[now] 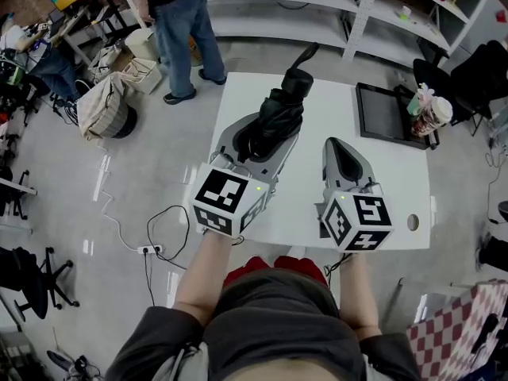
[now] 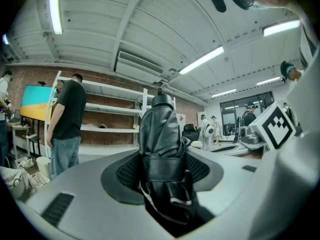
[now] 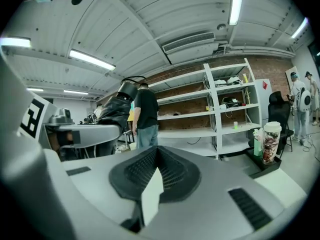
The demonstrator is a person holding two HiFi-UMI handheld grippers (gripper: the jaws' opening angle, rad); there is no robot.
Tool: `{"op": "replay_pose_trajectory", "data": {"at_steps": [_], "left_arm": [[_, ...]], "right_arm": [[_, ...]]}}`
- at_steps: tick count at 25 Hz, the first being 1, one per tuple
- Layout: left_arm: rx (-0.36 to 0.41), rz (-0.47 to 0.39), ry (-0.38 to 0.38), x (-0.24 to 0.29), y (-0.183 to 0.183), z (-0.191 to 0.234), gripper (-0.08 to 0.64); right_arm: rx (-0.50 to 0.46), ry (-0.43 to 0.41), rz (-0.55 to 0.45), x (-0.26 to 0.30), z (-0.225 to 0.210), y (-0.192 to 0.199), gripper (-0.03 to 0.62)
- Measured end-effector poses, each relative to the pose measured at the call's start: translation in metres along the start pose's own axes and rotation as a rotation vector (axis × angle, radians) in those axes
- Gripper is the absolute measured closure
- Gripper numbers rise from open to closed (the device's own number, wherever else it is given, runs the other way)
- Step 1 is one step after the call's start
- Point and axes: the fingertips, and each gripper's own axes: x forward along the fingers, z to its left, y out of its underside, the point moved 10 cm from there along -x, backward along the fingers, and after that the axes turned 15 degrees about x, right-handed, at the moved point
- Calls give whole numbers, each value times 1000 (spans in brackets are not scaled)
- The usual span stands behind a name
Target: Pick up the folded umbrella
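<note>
The folded umbrella (image 1: 279, 117) is black, with a strap round it and a curved handle pointing away from me. It lies lengthwise between the jaws of my left gripper (image 1: 266, 145), which is shut on it above the white table (image 1: 389, 189). In the left gripper view the umbrella (image 2: 161, 144) fills the gap of the left gripper (image 2: 162, 171), its pads pressed on both sides. My right gripper (image 1: 343, 159) hovers beside it to the right, shut with nothing in it. In the right gripper view the right gripper (image 3: 155, 176) has its pads together, and the umbrella (image 3: 112, 115) shows at left.
A black tray (image 1: 385, 113) and a patterned cup (image 1: 432, 116) sit at the table's far right. A person (image 1: 182, 30) stands beyond the table's far left corner, with bags (image 1: 107, 105) on the floor nearby. White shelves (image 1: 317, 6) line the back. A cable and power strip (image 1: 151, 250) lie left.
</note>
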Motion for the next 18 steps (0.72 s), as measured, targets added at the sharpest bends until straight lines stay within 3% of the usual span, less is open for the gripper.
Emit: {"op": "replay_pose_trajectory", "data": {"at_steps": [18], "left_arm": [[-21,-32,-117,-96,-5,26,332]], "right_arm": [[-29,-79,-35,-15,71,11,574]]}}
